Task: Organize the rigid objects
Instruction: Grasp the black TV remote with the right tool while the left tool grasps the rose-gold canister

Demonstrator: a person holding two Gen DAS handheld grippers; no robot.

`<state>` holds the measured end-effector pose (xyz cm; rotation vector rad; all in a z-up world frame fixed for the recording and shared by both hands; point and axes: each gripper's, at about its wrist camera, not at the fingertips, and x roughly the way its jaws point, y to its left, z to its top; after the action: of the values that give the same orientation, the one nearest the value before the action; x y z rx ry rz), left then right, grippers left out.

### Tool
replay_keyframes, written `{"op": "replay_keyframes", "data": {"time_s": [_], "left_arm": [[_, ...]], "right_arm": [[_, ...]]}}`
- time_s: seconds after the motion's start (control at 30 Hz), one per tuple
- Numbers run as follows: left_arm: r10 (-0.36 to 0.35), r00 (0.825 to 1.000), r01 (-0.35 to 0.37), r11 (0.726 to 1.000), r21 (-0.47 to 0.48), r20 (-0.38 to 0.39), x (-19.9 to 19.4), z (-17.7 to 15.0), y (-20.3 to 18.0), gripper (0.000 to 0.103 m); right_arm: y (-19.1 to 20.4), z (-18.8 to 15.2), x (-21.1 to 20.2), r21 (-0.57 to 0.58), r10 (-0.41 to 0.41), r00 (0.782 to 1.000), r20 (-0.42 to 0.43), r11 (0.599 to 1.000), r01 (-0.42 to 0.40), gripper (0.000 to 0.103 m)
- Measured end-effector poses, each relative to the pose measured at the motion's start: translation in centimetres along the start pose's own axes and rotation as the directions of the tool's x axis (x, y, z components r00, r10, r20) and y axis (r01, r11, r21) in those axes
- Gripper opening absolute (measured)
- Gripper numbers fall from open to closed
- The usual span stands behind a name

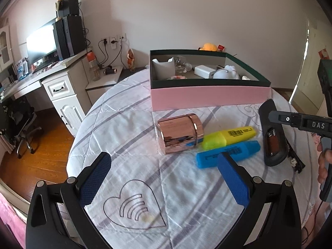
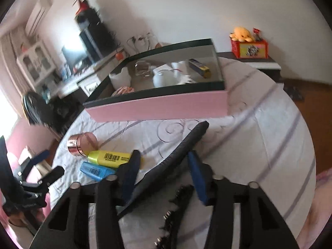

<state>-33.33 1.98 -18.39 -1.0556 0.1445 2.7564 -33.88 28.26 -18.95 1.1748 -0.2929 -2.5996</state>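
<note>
A pink box (image 1: 209,97) with a dark rim stands at the back of the quilted bed and holds several white items; it also shows in the right wrist view (image 2: 157,108). In front of it lie a rose-gold cylinder (image 1: 179,136), a yellow highlighter (image 1: 229,138), a blue highlighter (image 1: 228,154) and a long black case (image 1: 271,137). My left gripper (image 1: 164,166) is open and empty, just short of the blue highlighter. My right gripper (image 2: 162,164) has its blue fingers on either side of the black case (image 2: 176,159); whether they grip it is unclear.
A black toothed hair clip (image 2: 176,207) lies under my right gripper. A white desk (image 1: 51,83) with a monitor stands to the left, beyond the bed edge. A wooden floor (image 1: 37,157) lies below. A red box with a plush toy (image 2: 249,45) sits behind.
</note>
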Motion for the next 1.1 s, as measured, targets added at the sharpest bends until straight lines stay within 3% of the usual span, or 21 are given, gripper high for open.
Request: {"op": "replay_keyframes", "data": {"time_s": [0.17,0.4,0.53,0.77,0.8,0.9,1.0,1.1], "left_arm": [[-0.014,1.000,0.014,1.000,-0.014,0.001,0.7,0.5,0.6,0.103],[-0.018,0.999,0.017,0.999,-0.030,-0.043,3.8,1.7,1.2,0.103],[-0.056,0.997,0.052,0.997,-0.063,-0.056,4.9,2.5,0.4,0.103],[-0.002,0.994,-0.008,0.995,-0.095,-0.105,7.3,3.3,-0.6,0.102],[-0.009,0.994,-0.002,0.995,-0.101,-0.109,7.5,3.3,-0.6,0.098],[-0.066,0.994,0.054,0.990,-0.134,-0.088,7.2,3.1,0.2,0.062],[-0.061,0.996,0.053,0.992,-0.114,-0.069,6.4,2.9,0.4,0.055],[-0.045,0.997,0.040,0.995,-0.091,-0.058,5.6,2.7,0.3,0.055]], "right_arm": [[1.3,0.6,1.7,-0.042,0.058,0.997,-0.053,0.997,-0.061,0.045],[0.5,0.0,-0.1,-0.054,-0.025,0.999,-0.033,0.998,0.023,0.045],[-0.6,-0.4,-0.8,-0.026,-0.053,0.998,-0.028,0.998,0.052,0.046],[-0.6,-0.3,-0.3,-0.023,-0.065,0.997,-0.038,0.998,0.065,0.046],[-0.5,-0.3,-0.1,-0.024,-0.065,0.997,-0.042,0.998,0.064,0.046],[-0.1,-0.3,-0.1,-0.022,-0.058,0.998,-0.037,0.998,0.058,0.046],[0.6,-0.2,-0.2,-0.020,-0.059,0.998,-0.029,0.998,0.058,0.051],[1.6,-0.2,0.0,-0.009,-0.068,0.997,-0.026,0.998,0.068,0.056]]}}
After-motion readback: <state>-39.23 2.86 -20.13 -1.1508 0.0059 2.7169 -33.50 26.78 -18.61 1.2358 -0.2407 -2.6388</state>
